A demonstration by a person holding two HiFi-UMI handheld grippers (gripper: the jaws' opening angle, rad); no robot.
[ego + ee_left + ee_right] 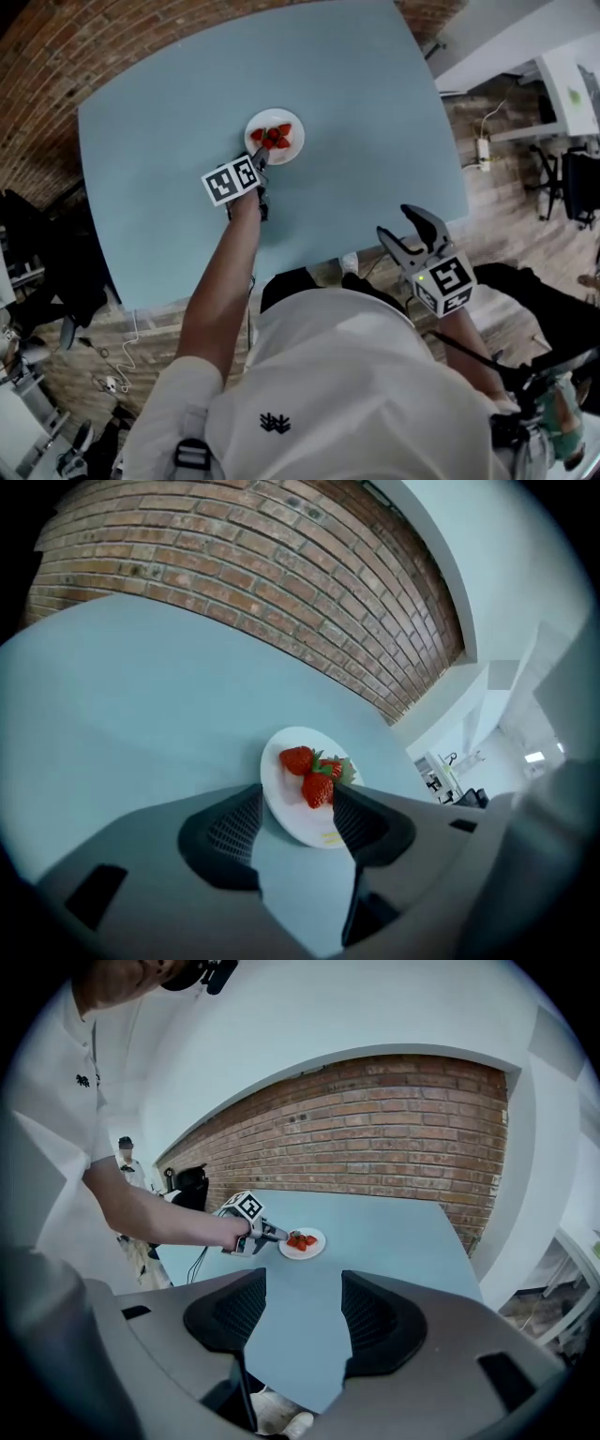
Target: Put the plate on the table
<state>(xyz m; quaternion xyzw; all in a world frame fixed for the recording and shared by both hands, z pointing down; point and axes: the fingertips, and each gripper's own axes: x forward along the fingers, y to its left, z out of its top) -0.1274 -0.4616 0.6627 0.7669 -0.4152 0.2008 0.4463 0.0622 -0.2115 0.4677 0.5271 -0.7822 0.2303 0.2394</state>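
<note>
A small white plate (290,148) with red strawberries (270,137) rests flat on the light blue table (356,103), a little left of its middle. My left gripper (261,159) is at the plate's near rim, jaws open. From its own view the plate (292,810) lies partly between the wide-apart pads, which do not press on it, with the strawberries (309,772) just beyond. My right gripper (394,222) hangs open and empty off the table's near edge; from it I see the plate (317,1245) and the left gripper (279,1235) far ahead.
A brick wall (281,583) runs behind the table. Wood floor surrounds it, with cables (117,370) at the left, dark chairs (572,183) and a white desk (562,84) at the right. Another person (125,1152) stands far off near the wall.
</note>
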